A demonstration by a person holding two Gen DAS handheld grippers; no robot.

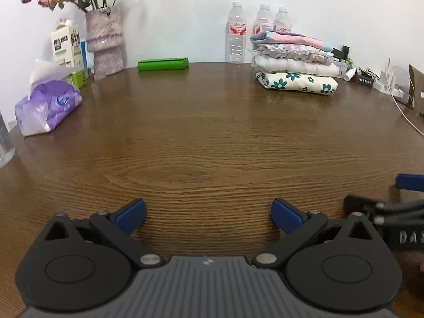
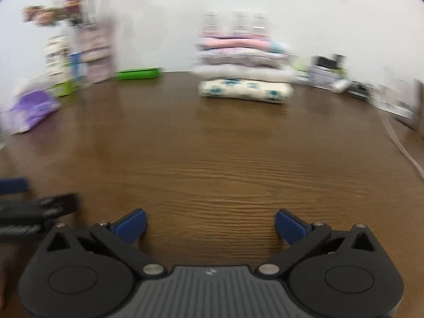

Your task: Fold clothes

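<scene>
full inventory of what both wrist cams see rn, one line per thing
folded clothes stack: 4 pieces, pink and blue on top, floral, white, cream with teal flowers at bottom; far right of table
water bottles: 3, clear with red labels; behind the stack by the wall
green case: 1, bright green; far edge, centre
vase: 1, pale purple, dried pink flowers; far left
carton: 1, white and green; left of the vase
tissue pack: 1, purple; left side
clutter and white cable: several small items, too small to tell; far right
table: 1, dark wood grain
left gripper: 1, black with blue pads, open, nothing between
right gripper: 1, same colours, open, nothing between
</scene>
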